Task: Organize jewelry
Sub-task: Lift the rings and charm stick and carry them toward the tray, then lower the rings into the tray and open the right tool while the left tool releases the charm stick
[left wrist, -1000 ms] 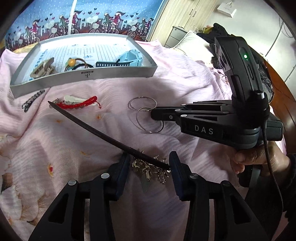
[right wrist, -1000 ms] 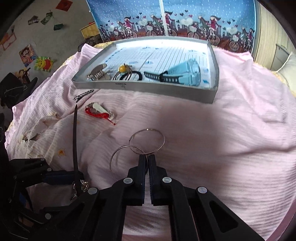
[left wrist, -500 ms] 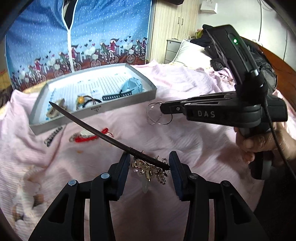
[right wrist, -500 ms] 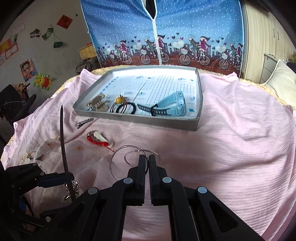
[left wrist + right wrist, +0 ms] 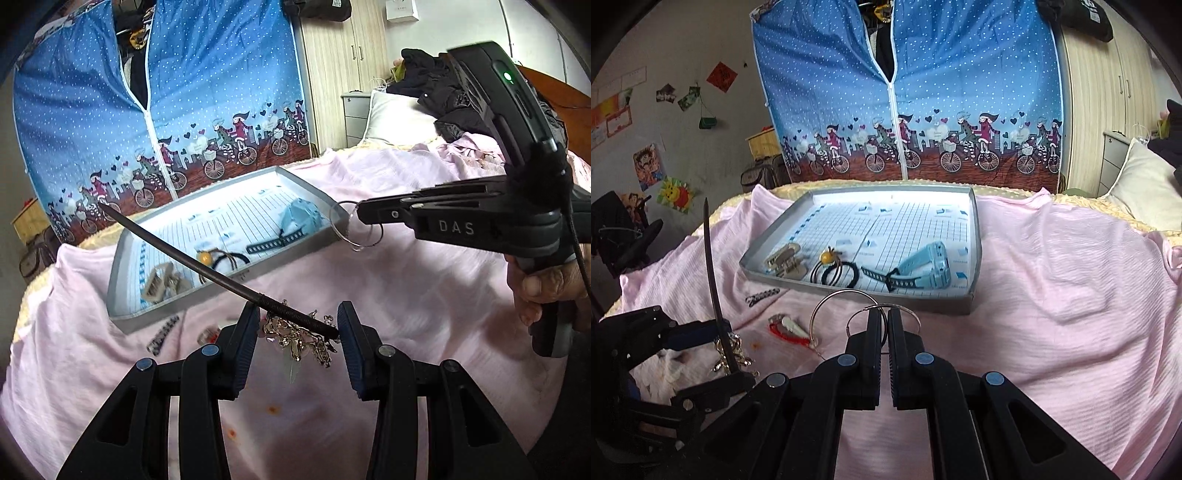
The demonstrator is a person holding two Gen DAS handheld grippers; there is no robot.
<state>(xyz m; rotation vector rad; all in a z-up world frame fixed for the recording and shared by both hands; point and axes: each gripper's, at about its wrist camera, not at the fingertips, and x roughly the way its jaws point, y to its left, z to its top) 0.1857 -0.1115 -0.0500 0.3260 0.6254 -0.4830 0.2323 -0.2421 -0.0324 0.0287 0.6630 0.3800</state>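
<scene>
While lifted clear of the pink bedsheet [image 5: 1052, 295], held high in front of the grey tray [image 5: 973, 258]: two thin silver hoop earrings [image 5: 831, 306], plain polished wire bent into open circles, overlapping one another. Pinched at their near edge by the right gripper [image 5: 885, 325], jaws drawn almost together with only the wire between them. Seen from the left wrist camera, hanging just past the tray's right front corner.

Clamped crosswise in the left gripper [image 5: 297, 332], jaws set moderately wide with both blue ribbed pads pressed to the ornament: a long dark hairpin [image 5: 207, 266], slender and tapering to a point slanted up over the tray, with a thread-wrapped grip and a cluster of gold filigree charms plus a pale green drop dangling from its thick end.

Inside the tray, on its grid-printed paper liner, along the near wall: a beige claw clip [image 5: 783, 262] at the left, black elastic hair ties with a yellow bead [image 5: 833, 271] in the middle, a pale blue watch with a perforated dark strap [image 5: 916, 273] at the right.

Lying on the ribbed, softly wrinkled sheet just in front of the tray's left front corner: a black beaded barrette [image 5: 761, 297], and nearer, a red cord piece with a white tooth-shaped pendant [image 5: 788, 328].
</scene>
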